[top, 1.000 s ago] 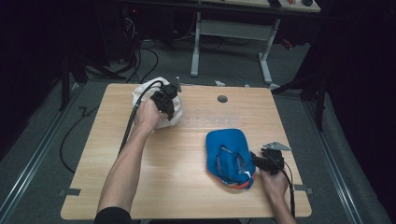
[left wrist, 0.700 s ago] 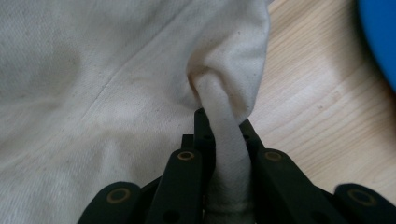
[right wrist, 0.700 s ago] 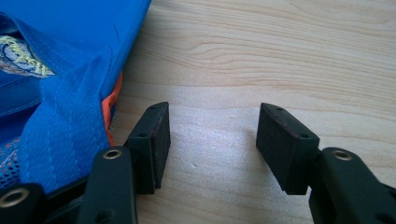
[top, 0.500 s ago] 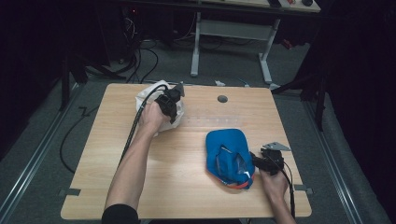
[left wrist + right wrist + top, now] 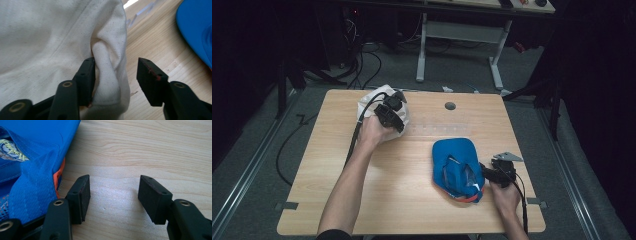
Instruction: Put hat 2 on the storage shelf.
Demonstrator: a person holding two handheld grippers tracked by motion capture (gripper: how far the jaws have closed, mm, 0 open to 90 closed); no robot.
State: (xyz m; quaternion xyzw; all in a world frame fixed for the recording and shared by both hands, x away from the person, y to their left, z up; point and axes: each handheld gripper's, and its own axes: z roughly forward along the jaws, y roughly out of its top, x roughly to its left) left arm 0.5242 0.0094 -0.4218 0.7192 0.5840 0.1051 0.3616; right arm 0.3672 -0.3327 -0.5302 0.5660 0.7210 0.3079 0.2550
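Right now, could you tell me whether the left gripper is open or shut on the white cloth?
Open: the left gripper has just been opening, and a fold of white cloth sits between the jaws, touching one.

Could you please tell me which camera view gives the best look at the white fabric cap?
The left gripper view: the cream white fabric cap is close, with seams and a fold between the left gripper's just-opened jaws. The high view shows it small, at the wooden table's far left, partly behind the hand. The right gripper view faces elsewhere.
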